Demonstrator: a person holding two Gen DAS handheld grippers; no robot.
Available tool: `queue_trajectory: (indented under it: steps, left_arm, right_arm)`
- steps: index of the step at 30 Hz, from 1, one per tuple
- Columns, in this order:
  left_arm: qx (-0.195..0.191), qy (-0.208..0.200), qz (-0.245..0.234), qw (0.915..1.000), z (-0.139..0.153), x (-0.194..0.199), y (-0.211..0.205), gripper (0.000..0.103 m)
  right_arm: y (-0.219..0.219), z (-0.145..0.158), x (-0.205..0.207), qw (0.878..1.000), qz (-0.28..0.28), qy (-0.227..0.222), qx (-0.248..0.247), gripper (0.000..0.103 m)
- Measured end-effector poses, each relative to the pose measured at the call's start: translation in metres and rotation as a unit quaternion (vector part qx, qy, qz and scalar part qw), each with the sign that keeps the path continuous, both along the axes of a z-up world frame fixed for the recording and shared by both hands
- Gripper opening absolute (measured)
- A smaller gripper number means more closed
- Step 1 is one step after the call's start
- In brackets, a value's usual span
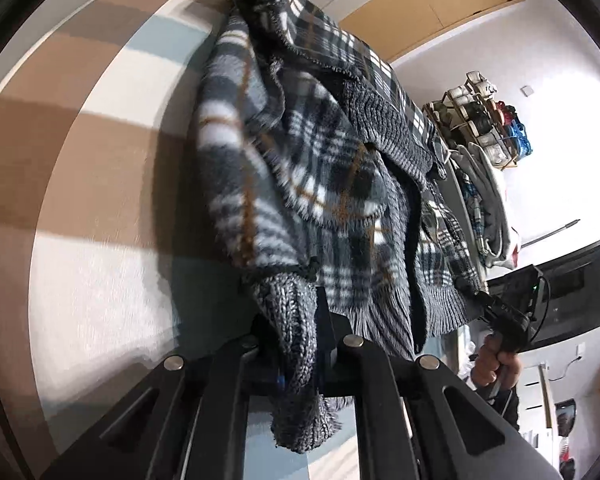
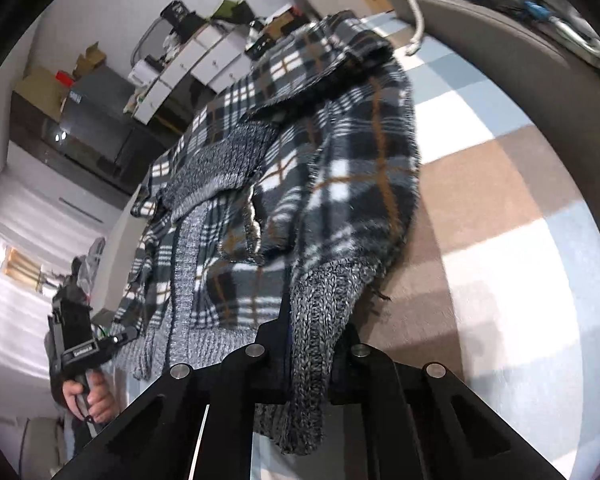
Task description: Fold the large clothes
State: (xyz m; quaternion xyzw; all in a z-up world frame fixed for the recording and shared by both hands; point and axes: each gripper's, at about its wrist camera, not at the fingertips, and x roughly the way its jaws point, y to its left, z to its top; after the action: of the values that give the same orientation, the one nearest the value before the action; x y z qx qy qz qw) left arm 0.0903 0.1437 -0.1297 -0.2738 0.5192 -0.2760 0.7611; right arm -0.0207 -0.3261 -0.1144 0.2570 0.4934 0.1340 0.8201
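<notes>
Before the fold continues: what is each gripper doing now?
Left gripper: closed on a knit cuff of the plaid jacket.
Right gripper: closed on the other knit cuff.

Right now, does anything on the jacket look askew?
Yes. The plaid jacket lies bunched on the checked mat, both sleeves crumpled over the body. Each gripper pinches a knit cuff.
</notes>
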Motion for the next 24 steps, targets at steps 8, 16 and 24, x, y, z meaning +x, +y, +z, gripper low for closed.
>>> queue_trajectory:
  steps: [8, 16, 24]
  left_arm:
    - [0.002, 0.001, -0.017, 0.9998, 0.001, -0.022, 0.005, 0.004]
    - [0.084, -0.033, -0.035, 0.9953, 0.012, -0.039, -0.001, 0.005]
    - [0.207, -0.089, -0.028, 0.9739, 0.021, -0.04, -0.029, 0.018]
  right_arm:
    - [0.004, -0.002, -0.023, 1.0, -0.016, -0.017, 0.009, 0.01]
    - [0.001, 0.004, -0.036, 1.0, -0.011, -0.016, 0.004, 0.01]
    - [0.017, -0.002, -0.012, 1.0, -0.005, -0.005, -0.024, 0.016]
